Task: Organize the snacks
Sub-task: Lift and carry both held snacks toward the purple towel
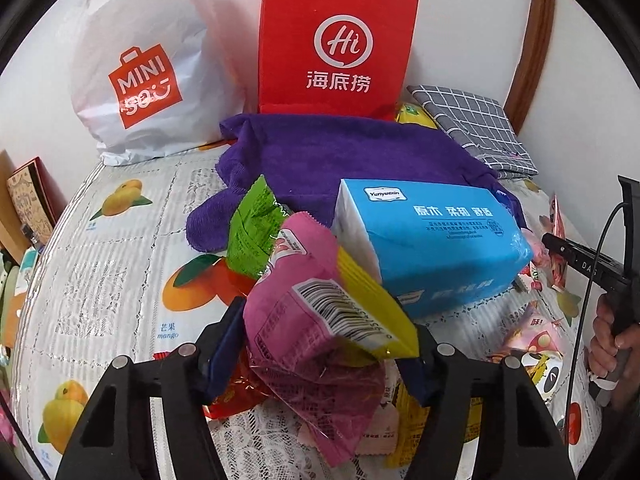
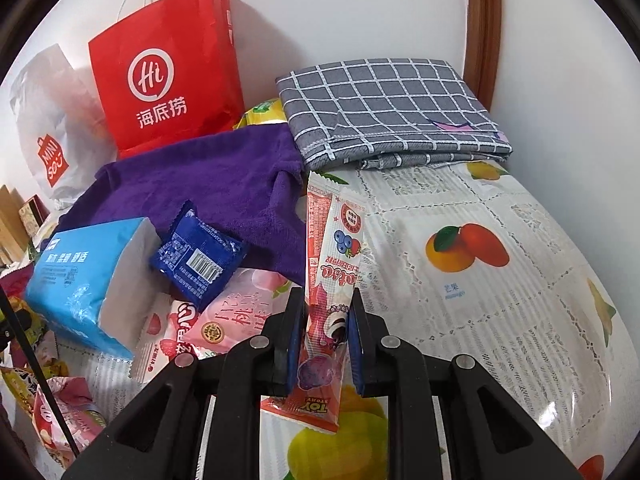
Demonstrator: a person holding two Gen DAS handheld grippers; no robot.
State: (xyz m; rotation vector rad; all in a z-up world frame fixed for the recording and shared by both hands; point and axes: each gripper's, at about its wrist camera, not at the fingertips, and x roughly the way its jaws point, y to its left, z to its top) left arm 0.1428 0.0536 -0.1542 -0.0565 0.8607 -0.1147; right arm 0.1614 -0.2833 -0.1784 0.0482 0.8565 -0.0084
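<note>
Here, left fingers (image 1: 328,344) clenched round a crinkly pink packet (image 1: 304,308), right fingers (image 2: 322,336) pinching a long glossy sachet (image 2: 328,280).

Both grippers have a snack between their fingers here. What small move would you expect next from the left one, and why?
Probably closing the left gripper a little further before lifting. The pink and yellow packet sits between its fingers, but I cannot tell whether the pads press on it yet, and it still lies on the snack pile beside the blue tissue pack. The right gripper is already shut on the long red snack stick.
</note>
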